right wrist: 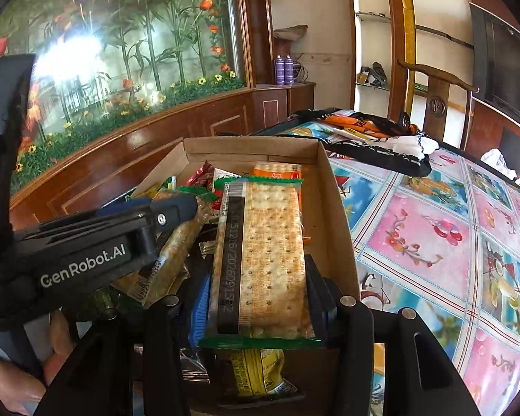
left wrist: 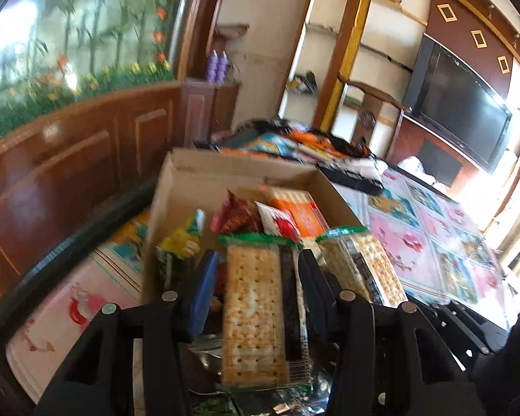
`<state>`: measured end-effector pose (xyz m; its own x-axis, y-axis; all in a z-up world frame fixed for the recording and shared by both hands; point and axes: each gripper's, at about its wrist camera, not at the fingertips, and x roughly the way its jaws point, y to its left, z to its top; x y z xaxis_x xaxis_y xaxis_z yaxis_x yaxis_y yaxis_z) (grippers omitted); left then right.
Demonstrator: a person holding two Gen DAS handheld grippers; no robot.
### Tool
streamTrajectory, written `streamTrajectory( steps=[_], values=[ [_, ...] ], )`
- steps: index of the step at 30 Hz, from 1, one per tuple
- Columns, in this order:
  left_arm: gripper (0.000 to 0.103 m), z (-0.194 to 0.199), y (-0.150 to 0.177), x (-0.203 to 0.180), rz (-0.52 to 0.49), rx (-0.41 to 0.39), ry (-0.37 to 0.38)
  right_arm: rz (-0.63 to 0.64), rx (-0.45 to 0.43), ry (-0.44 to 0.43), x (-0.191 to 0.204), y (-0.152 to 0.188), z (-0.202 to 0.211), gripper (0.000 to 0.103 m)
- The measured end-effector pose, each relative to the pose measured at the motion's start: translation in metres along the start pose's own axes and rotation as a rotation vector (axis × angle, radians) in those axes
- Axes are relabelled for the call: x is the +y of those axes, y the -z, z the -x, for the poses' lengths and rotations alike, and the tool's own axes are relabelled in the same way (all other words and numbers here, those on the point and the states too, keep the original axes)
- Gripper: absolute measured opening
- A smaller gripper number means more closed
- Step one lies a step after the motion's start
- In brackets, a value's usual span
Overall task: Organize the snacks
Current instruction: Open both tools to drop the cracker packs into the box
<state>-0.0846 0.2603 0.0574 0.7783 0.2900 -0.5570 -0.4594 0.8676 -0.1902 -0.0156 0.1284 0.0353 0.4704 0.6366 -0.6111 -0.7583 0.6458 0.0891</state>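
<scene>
The left wrist view is smeared by motion blur, so print on the snack packets in the cardboard box (left wrist: pixel 197 176) cannot be read. In the right wrist view, the left gripper (right wrist: pixel 176 208) at centre left covers much of a cracker packet (right wrist: pixel 176 253). A yellow packet (right wrist: pixel 256 371) near the bottom edge lies partly hidden under another cracker packet (right wrist: pixel 267 260). A hand (right wrist: pixel 14 381) is cut off at lower left.

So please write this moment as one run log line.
left claw: shut on cracker pack | right claw: shut on cracker pack | both over box | box: snacks inside
</scene>
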Motion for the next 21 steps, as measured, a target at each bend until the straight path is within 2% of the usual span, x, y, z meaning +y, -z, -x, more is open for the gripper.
streamTrajectory(
  steps=[3, 5, 7, 14, 16, 18, 21],
  values=[
    [0.068, 0.007, 0.001, -0.007, -0.045, -0.049, -0.048, -0.026, 0.003, -0.008, -0.005, 0.0, 0.0, 0.054],
    [0.072, 0.01, 0.002, -0.009, -0.06, -0.075, -0.063, -0.062, 0.027, -0.016, -0.01, 0.002, -0.003, 0.066],
    [0.074, 0.009, 0.001, -0.008, -0.059, -0.078, -0.065, -0.107, 0.073, -0.054, -0.017, 0.004, -0.009, 0.067],
    [0.084, 0.011, 0.0, 0.0, -0.022, -0.091, -0.056, -0.073, 0.038, -0.034, -0.014, 0.006, 0.002, 0.074],
    [0.088, 0.012, 0.0, -0.001, -0.024, -0.094, -0.059, -0.043, 0.015, -0.018, -0.013, 0.007, 0.009, 0.077],
    [0.096, 0.015, -0.001, 0.0, -0.018, -0.104, -0.055, -0.022, -0.011, -0.01, -0.013, 0.007, 0.016, 0.081],
    [0.1, 0.023, -0.002, 0.002, -0.001, -0.141, -0.064, -0.008, -0.057, 0.01, -0.015, 0.004, 0.029, 0.084]
  ],
)
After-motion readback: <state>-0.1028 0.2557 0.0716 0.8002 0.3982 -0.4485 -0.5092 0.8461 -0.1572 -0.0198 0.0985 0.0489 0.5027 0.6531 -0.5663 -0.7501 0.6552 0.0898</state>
